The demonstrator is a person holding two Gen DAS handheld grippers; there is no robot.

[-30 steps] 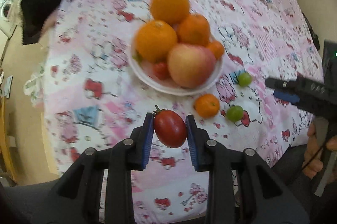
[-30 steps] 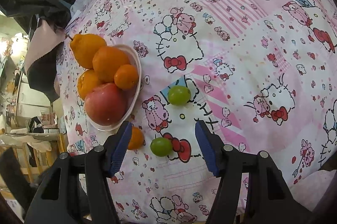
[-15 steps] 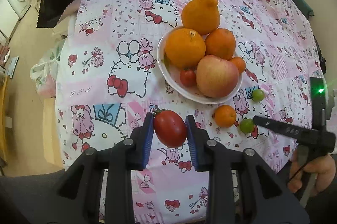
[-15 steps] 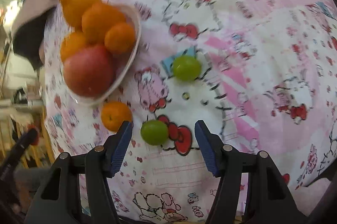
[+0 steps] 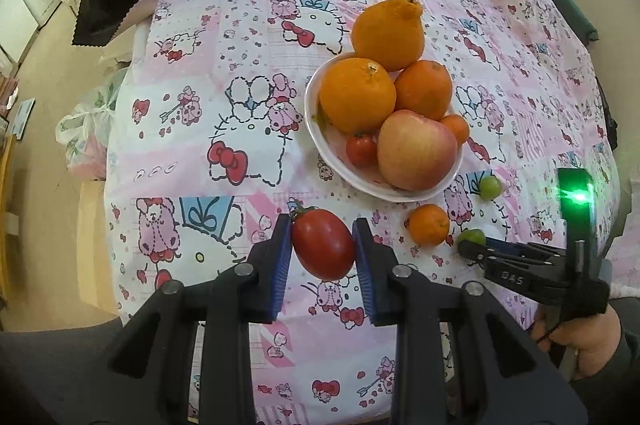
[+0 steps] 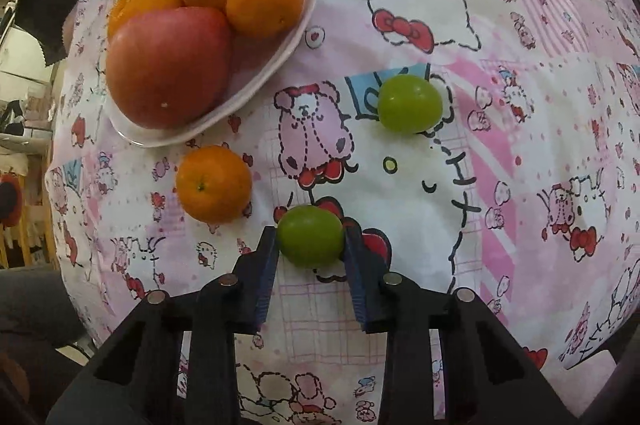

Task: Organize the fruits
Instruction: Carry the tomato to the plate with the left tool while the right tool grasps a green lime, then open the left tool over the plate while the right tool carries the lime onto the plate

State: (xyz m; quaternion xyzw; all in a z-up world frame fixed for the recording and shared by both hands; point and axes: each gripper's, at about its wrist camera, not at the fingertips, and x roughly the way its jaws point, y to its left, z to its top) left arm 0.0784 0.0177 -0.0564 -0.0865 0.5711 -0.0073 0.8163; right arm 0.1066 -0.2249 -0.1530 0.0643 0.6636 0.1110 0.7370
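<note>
Two fruits are gripped at once. The right tongs [image 6: 311,243] have just closed on a green fruit [image 6: 310,235] lying on the cloth [image 6: 520,105] at lower centre of the right view; a second ago the same pads stood wide apart around it, higher above the cloth. The left tongs [image 5: 322,245] stay clamped on a red tomato [image 5: 323,243], held above the cloth at lower centre of the left view, as in both earlier frames.

Just left of the gripped green fruit sits a small orange [image 6: 214,183], and up to the right a second green fruit [image 6: 410,103], both loose on the cloth. At upper left the plate [image 6: 298,21] holds an apple [image 6: 168,65] and several oranges. The left view also shows a small tomato [image 5: 361,151] on the plate beside the apple.

In the left view the plate has shifted from upper centre towards centre right, and the picture is sharper than a second ago. The right tongs reach in from the lower right edge, tips on the green fruit, with a hand [image 5: 588,349] on the handle. The cloth-covered surface fills most of both views.
</note>
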